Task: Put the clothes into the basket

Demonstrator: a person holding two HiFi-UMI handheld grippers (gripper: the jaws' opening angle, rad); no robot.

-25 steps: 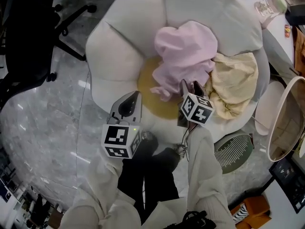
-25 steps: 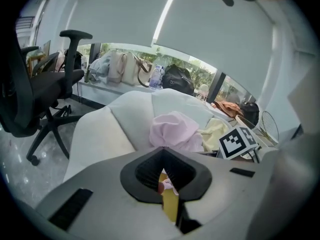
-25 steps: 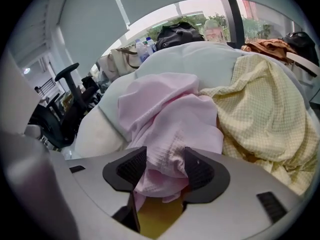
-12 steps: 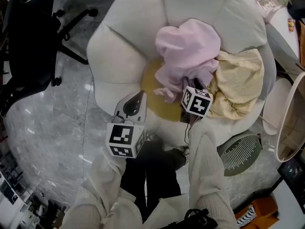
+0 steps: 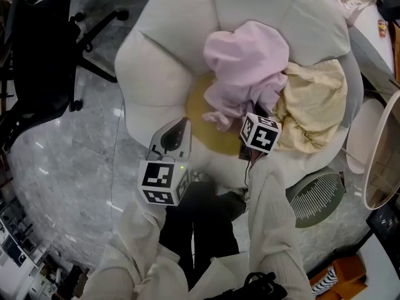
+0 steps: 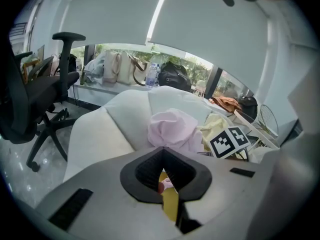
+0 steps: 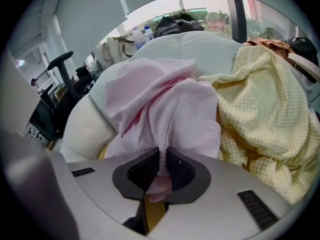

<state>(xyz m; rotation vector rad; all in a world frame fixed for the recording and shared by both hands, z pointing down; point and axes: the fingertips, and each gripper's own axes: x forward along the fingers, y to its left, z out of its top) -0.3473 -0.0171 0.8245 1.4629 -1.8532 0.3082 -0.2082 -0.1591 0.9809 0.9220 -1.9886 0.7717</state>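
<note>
Head view looks steeply down on a pale, puffy armchair (image 5: 164,49) with a round yellow seat cushion (image 5: 209,127), standing on a grey marbled floor (image 5: 62,167) beside a black office chair (image 5: 37,61). Two pieces of clothing lie heaped on the seat, touching each other: a pink garment (image 5: 247,61) bunched toward the back and middle, and a yellow checked garment (image 5: 312,105) spread just to its right, over the chair's arm. The right gripper (image 5: 248,113) points down at the near edge of the pink garment; in the right gripper view its jaws have just been closing and now pinch a hanging fold of the pink cloth (image 7: 165,109), which runs down between the pads, with the yellow checked garment (image 7: 260,99) lying close on the right. The left gripper (image 5: 182,122) hangs over the front left of the seat, apart from both garments; in the left gripper view its jaws (image 6: 162,153) stand together with nothing gripped, and only a sliver of yellow cushion shows past them. A white-rimmed round container (image 5: 375,149) at the right edge may be the basket, though the frame cuts it off. Both garments are still on the chair.
</note>
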